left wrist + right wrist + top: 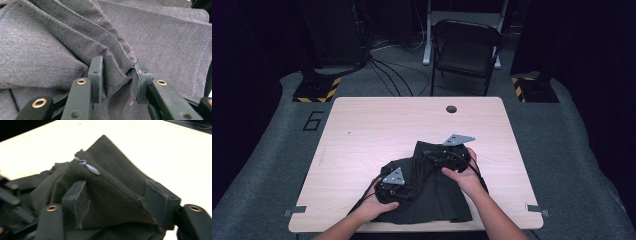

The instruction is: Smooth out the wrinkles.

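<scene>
On the pale wooden table [362, 125] a dark charcoal woven garment with stitched pleats [432, 200] is spread near the person's edge, partly folded. At its left side the left gripper [393, 184] is lowered onto the cloth; in the left gripper view a ridge of the fabric [117, 72] is seen bunched between the two black jaws, which stand partly spread, with the right pad touching the fold while a gap appears at the left, so no firm pinch can be read. Toward the right, the right gripper [451, 156] is held over the garment's far corner; in the right gripper view a peaked corner of cloth carrying a small silver zip pull [90, 168] is stretched across the gap between its jaws, which seem to be holding that corner up. The step in hand is judged to be folding or arranging the garment. For the next move, a secure hold on the left fold would be needed before the raised corner is carried across.
</scene>
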A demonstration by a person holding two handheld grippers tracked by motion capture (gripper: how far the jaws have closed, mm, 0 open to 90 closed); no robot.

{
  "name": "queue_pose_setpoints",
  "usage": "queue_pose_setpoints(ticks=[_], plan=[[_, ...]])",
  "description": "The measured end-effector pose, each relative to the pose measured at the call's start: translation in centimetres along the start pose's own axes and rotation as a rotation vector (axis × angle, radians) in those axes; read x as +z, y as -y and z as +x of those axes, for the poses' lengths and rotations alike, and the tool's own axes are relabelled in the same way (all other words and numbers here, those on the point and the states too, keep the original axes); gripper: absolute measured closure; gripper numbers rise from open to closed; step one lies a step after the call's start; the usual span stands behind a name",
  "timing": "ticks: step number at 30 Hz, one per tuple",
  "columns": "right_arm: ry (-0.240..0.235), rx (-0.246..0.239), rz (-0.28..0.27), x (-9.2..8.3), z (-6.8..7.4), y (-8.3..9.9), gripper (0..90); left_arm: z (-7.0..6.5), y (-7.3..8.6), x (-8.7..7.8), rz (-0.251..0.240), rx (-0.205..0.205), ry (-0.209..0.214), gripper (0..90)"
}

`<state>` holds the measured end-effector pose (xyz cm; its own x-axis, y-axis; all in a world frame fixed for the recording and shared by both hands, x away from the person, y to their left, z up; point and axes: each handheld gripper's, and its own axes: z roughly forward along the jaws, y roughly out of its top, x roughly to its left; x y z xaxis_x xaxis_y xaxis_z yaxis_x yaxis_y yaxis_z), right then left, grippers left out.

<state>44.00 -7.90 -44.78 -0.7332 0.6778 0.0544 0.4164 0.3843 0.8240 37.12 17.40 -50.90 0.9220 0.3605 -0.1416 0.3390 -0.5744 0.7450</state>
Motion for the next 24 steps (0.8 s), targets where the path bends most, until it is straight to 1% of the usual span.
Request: queue_pose_setpoints(ticks=[1,3,4,5,7,8,9,11,12,13,14,16,17,18,19,21,22,23,24], plan=[[-0.001,0.011,0.014,0.2,-0.1,-0.1,28.9,0.0,0.0,0.0,-0.001,-0.003,0.001,66.5],[-0.002,0.000,0.021,0.8,-0.6,-0.4,25.7,0.0,0.1,0.0,-0.007,-0.009,-0.001,66.6],[-0.006,0.005,0.038,0.9,-0.7,-0.5,24.1,0.1,0.1,0.0,-0.006,-0.008,0.001,66.6],[-0.010,-0.005,0.038,1.2,-1.0,-0.6,22.7,0.1,0.1,0.0,-0.008,-0.011,0.002,66.7],[-0.022,-0.009,0.055,1.6,-1.3,-0.9,20.3,0.2,0.1,0.1,-0.011,-0.014,0.004,66.7],[-0.026,-0.008,0.051,1.8,-1.4,-1.0,19.2,0.2,0.1,0.0,-0.008,-0.016,0.012,66.8],[-0.029,-0.008,0.063,2.0,-1.5,-1.1,17.1,0.2,0.1,0.0,-0.009,-0.017,0.011,66.8],[-0.037,-0.026,0.076,2.5,-1.8,-1.3,14.7,0.2,0.1,0.0,-0.010,-0.019,0.011,66.8],[-0.038,-0.027,0.084,2.6,-1.9,-1.5,14.1,0.2,0.1,0.0,-0.010,-0.020,0.010,66.9],[-0.042,-0.040,0.078,2.8,-2.0,-1.6,14.1,0.2,0.2,0.1,-0.011,-0.022,0.010,66.9],[-0.046,-0.040,0.070,2.9,-2.0,-1.6,14.0,0.2,0.2,0.1,-0.012,-0.023,0.011,67.0],[-0.052,-0.044,0.090,3.2,-2.1,-1.7,13.6,0.3,0.2,0.1,-0.018,-0.026,0.012,67.0],[-0.058,-0.046,0.092,3.4,-2.2,-1.8,13.0,0.3,0.3,0.1,-0.021,-0.027,0.007,67.0],[-0.061,-0.058,0.092,3.5,-2.3,-1.9,12.5,0.2,0.3,0.1,-0.022,-0.027,0.008,67.1],[-0.063,-0.049,0.099,3.7,-2.3,-2.0,11.7,0.2,0.3,0.1,-0.020,-0.027,0.006,67.1],[-0.068,-0.072,0.102,3.9,-2.5,-2.2,10.7,0.2,0.3,0.1,-0.021,-0.027,0.002,67.0],[-0.074,-0.060,0.104,3.9,-2.4,-2.2,10.7,0.3,0.3,0.0,-0.020,-0.023,0.011,67.1],[-0.085,-0.067,0.096,4.1,-2.6,-2.2,10.9,0.2,0.4,0.0,-0.020,-0.025,0.012,67.1],[-0.100,-0.059,0.102,4.2,-2.8,-2.1,11.2,0.2,0.4,0.0,-0.023,-0.024,0.010,67.1]])
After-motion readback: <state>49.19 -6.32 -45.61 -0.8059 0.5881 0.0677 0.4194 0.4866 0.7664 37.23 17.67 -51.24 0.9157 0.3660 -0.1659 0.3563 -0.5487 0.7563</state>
